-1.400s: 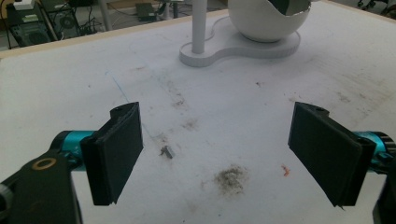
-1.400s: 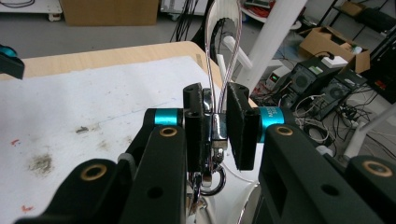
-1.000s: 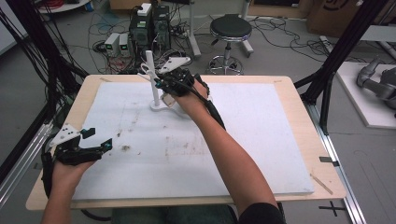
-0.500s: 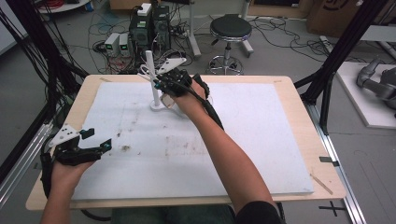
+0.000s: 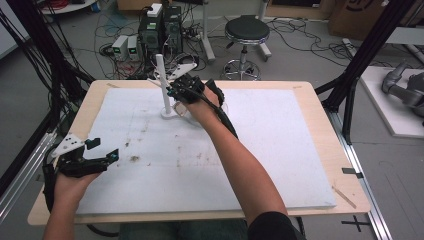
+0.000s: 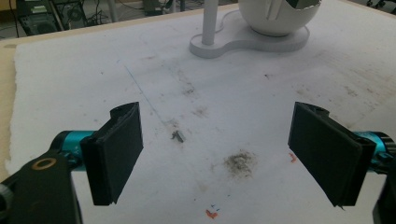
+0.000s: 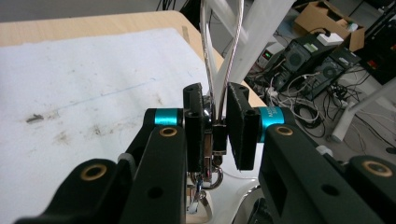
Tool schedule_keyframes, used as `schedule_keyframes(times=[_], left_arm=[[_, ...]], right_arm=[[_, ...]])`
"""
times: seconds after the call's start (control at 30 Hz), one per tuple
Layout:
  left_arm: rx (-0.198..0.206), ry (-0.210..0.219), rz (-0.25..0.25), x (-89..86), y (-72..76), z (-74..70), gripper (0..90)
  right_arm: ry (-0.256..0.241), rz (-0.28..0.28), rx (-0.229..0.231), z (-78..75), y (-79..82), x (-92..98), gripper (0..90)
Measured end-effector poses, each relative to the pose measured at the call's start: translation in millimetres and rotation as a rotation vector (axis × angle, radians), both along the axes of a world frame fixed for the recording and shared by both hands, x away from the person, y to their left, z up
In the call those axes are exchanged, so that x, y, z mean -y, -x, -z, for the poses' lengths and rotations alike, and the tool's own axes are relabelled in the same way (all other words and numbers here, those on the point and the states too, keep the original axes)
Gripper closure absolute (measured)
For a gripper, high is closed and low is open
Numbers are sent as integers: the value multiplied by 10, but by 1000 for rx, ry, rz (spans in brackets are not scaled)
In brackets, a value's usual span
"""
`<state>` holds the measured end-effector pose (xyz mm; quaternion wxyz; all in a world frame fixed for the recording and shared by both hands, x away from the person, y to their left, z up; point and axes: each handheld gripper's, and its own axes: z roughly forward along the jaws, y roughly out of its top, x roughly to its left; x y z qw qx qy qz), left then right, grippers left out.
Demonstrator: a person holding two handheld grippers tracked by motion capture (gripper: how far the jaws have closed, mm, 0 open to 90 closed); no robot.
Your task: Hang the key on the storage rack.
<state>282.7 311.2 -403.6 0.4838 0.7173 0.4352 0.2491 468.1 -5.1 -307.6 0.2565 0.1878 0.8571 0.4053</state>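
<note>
A white jewellery stand [image 5: 163, 82] with an upright post and a round base stands at the far middle of the white mat [image 5: 280, 150]. My right gripper [image 5: 172, 91] is right at the post, shut on the small metal clasp [image 7: 218, 140] of a silver chain [image 7: 232, 56]. The chain runs up from the right gripper [image 7: 215, 126] and over the stand's white arms [image 7: 261, 32]. My left gripper [image 5: 106, 148] hovers over the mat's near left part. In the left gripper view the left gripper [image 6: 219, 154] is wide open and holds nothing. The stand's base [image 6: 243, 44] and a white bowl [image 6: 275, 18] lie beyond it.
The mat carries dirt smudges [image 6: 239, 161] and small marks in its middle. The wooden table edge [image 5: 350, 160] rims the mat. Behind the table are computers and cables [image 5: 160, 30] and a stool [image 5: 245, 35]. Black frame posts [image 5: 360, 65] stand at both sides.
My right hand has edged very slightly left at the stand, still shut on the clasp. The left gripper has stayed where it was, open.
</note>
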Motion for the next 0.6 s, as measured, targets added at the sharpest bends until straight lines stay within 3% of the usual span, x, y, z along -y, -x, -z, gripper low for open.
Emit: schedule_keyframes(times=[0.33, 0.37, 0.4, 0.43, 0.6], left_arm=[[-1, -2, 4, 12, -3, 0, 179], [-1, 0, 5, 14, -4, 0, 179], [-6, 1, 7, 16, -5, 2, 179], [-10, -2, 9, 16, -7, 3, 179], [-6, -5, 14, 28, -4, -7, 179]], right_arm=[[27, 2, 9, 21, -11, -3, 778], [46, 3, 22, 25, -5, -11, 748], [52, 10, 33, 27, 4, -18, 634], [44, 24, 43, 28, 14, -26, 576], [48, 29, 66, -14, 59, -22, 559]])
